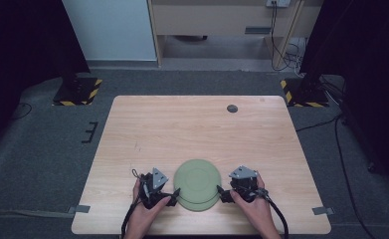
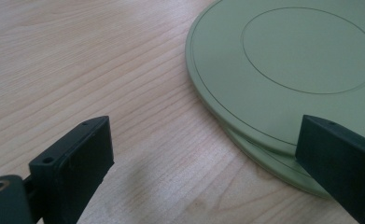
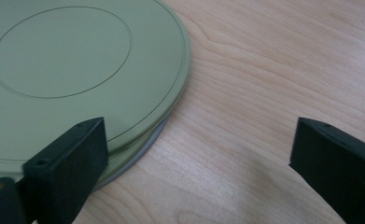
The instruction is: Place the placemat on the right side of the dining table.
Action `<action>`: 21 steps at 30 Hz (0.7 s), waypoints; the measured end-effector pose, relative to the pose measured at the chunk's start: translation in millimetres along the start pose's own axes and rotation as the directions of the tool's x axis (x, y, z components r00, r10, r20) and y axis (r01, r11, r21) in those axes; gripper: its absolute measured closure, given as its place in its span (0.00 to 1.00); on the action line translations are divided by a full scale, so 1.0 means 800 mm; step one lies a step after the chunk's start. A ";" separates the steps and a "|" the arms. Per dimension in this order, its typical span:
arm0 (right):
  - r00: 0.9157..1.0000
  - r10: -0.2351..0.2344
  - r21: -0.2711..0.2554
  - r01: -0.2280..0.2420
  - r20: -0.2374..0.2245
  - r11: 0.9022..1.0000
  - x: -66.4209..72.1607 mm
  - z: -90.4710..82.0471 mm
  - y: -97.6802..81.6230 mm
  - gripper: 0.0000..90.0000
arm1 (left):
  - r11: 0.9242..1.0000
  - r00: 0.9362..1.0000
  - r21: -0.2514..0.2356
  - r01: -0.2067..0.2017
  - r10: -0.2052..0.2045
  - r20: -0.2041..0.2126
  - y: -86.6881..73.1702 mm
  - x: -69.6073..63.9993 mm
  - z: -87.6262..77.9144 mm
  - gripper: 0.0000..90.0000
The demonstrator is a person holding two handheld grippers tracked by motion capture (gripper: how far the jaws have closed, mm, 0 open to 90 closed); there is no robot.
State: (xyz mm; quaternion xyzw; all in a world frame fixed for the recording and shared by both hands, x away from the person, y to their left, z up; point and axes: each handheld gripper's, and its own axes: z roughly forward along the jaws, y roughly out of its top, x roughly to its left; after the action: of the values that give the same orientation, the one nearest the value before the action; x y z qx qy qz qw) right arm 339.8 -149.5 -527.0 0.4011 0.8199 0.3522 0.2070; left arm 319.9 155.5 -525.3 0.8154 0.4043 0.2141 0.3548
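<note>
Lower centre of the high view: two green plates [image 1: 197,184] stacked on the wooden table [image 1: 197,129], top one shifted slightly toward the far edge, so the lower plate's rim peeks out at the near side.
Left gripper [image 1: 173,196]: at the stack's left rim, jaws spread wide, holding nothing.
Right gripper [image 1: 221,193]: at the stack's right rim, jaws likewise wide, nothing held.
Key relation: stack lies directly between the two grippers, each pointing inward at it; neither clearly nearer, both just beside the rim.
Left gripper view: stacked plates [image 2: 283,70] fill the upper right; one jaw in front of the rim at lower right, the other over bare wood at lower left; offset of upper over lower plate plain at the near edge.
Right gripper view: mirrored, plates [image 3: 77,70] at upper left, one jaw over the rim at lower left, the other over wood at right.
Long axis: none, round plates lying flat.
Contact: cannot tell whether any jaw touches the rim.
Likely next: pinching the rim to lift or separate the top plate, judged from the pose.
Elsewhere: small dark round fitting [image 1: 232,108] near the table's far edge, well apart.
</note>
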 end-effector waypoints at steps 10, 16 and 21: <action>1.000 -0.007 0.003 0.007 0.011 1.000 0.001 0.002 0.000 0.03 | 1.000 1.000 0.003 0.008 -0.008 -0.007 0.002 0.001 0.004 0.00; 1.000 0.007 0.008 -0.007 0.004 1.000 0.003 0.000 0.001 0.07 | 1.000 1.000 -0.002 0.001 -0.001 -0.001 0.001 0.000 0.003 0.03; 1.000 -0.002 0.010 0.002 0.000 1.000 0.007 0.000 0.000 0.05 | 1.000 1.000 0.000 0.004 -0.004 -0.009 0.000 -0.002 0.002 0.03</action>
State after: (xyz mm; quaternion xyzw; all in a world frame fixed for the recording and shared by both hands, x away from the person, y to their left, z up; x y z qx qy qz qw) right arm 336.8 -145.1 -527.6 0.4013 0.8220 0.3480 0.2055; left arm 320.0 153.4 -526.8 0.8135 0.4077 0.2170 0.3535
